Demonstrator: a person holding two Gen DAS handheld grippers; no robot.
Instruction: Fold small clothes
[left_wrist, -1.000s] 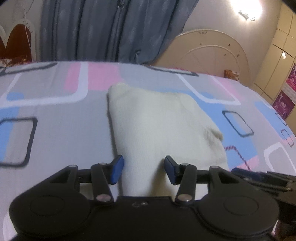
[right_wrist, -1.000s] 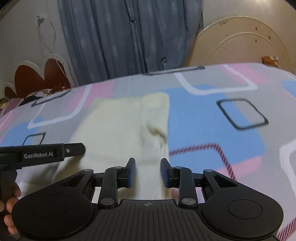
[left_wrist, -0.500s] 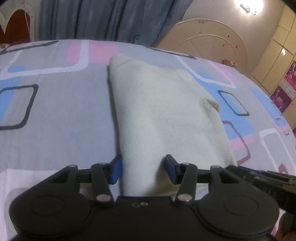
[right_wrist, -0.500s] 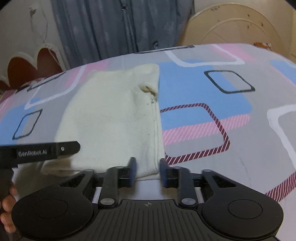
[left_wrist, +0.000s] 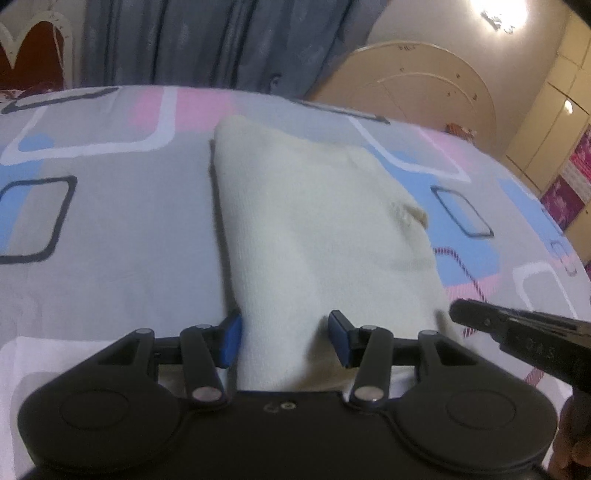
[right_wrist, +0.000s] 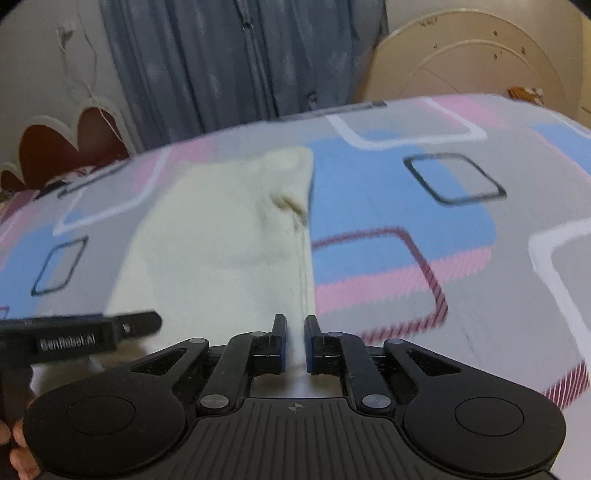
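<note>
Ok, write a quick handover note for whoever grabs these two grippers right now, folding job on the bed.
Left gripper: open, fingers straddling the near left part of the cream garment, not clamped.
Right gripper: nearly shut on the garment's near right edge; a thin strip of cloth sits between the fingers.
Garment: flat on the patterned bedsheet, already folded lengthwise into a narrow panel.
Left to do: close the left gripper, then probably carry the near edge over to the far end.
</note>
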